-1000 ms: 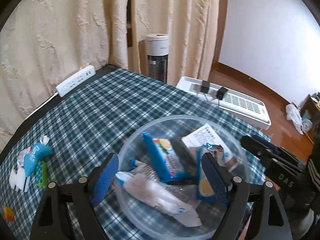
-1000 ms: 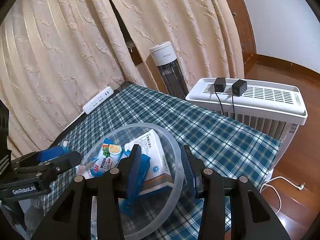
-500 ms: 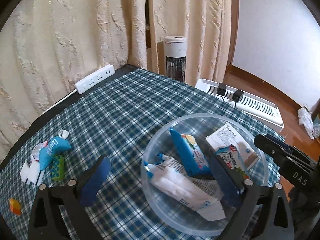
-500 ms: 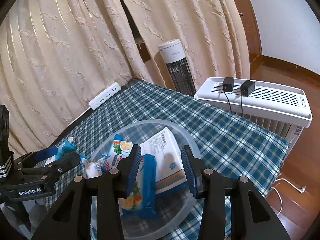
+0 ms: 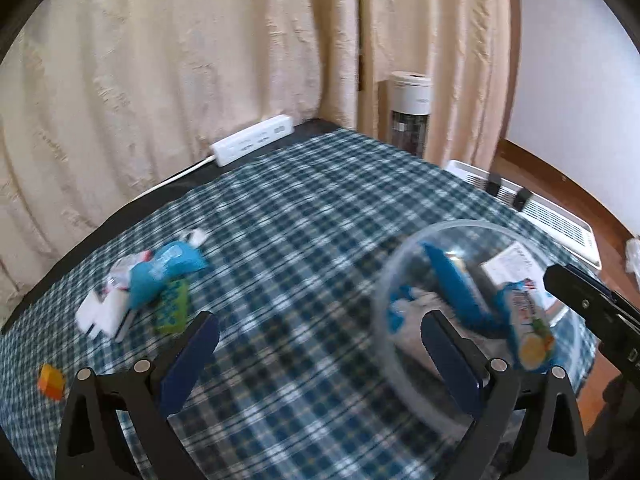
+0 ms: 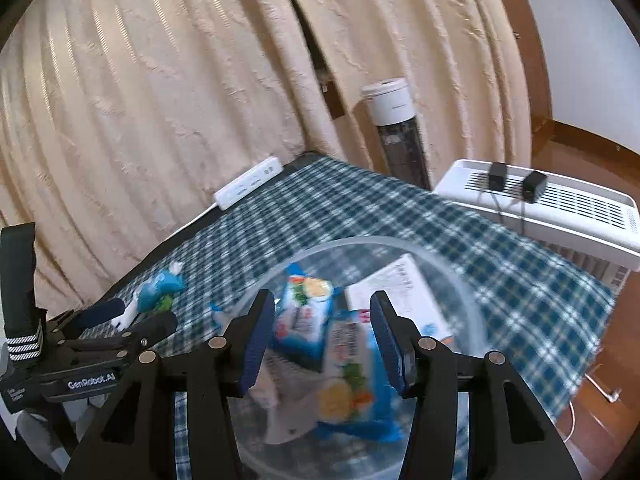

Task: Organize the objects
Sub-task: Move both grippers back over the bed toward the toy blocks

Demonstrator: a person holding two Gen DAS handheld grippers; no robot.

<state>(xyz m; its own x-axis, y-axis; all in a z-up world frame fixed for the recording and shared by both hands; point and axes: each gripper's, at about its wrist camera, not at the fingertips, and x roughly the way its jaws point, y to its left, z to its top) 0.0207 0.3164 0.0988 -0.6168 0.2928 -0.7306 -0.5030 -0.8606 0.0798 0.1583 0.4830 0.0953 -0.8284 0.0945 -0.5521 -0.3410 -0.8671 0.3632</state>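
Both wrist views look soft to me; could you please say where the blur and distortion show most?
Left wrist view: motion blur smears the tablecloth and bowl; the fingers stay sharp. Right wrist view: packets in the bowl are blurred; fisheye bends the curtain.

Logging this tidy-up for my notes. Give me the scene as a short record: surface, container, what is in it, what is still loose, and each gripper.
surface: checked tablecloth
container: clear bowl
in bowl: blue snack packets, white box
loose on cloth: blue packet pile, orange block
left gripper: wide open, holding nothing, over the cloth beside the bowl
right gripper: jaws opening above the bowl, a packet lying below them, not gripped
far edge: power strip
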